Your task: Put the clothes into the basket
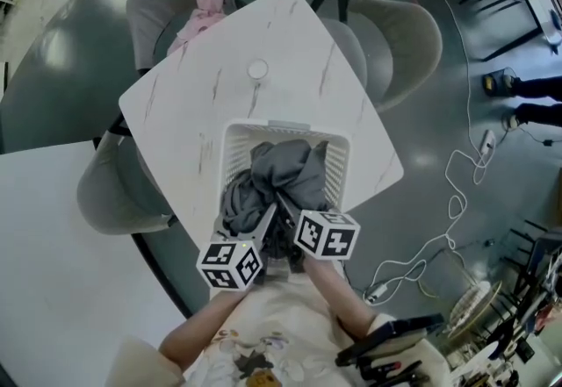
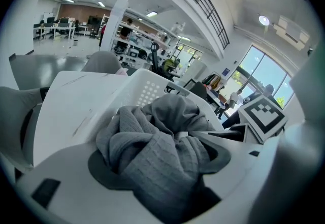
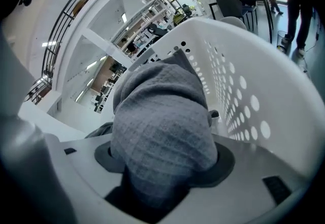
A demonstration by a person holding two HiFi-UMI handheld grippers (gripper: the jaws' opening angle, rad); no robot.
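Note:
A white perforated basket (image 1: pixel 237 141) stands on the marble table (image 1: pixel 219 78) near its front corner. A bundle of grey knitted clothes (image 1: pixel 279 175) fills the basket. Both grippers reach into it from the near side. The left gripper (image 1: pixel 261 223) is shut on a bunched fold of the grey clothes (image 2: pixel 152 152), which swells between its jaws. The right gripper (image 1: pixel 286 217) is shut on another thick wad of the grey clothes (image 3: pixel 162 131), with the basket wall (image 3: pixel 244 91) close on its right. A pink garment (image 1: pixel 205 6) lies on a far chair.
Grey upholstered chairs (image 1: pixel 399 39) ring the table. A small round white object (image 1: pixel 256 69) lies on the tabletop. A second white table (image 1: pixel 53 271) is at the left. Cables (image 1: pixel 457 192) trail across the floor at the right, near a person's feet (image 1: pixel 518 87).

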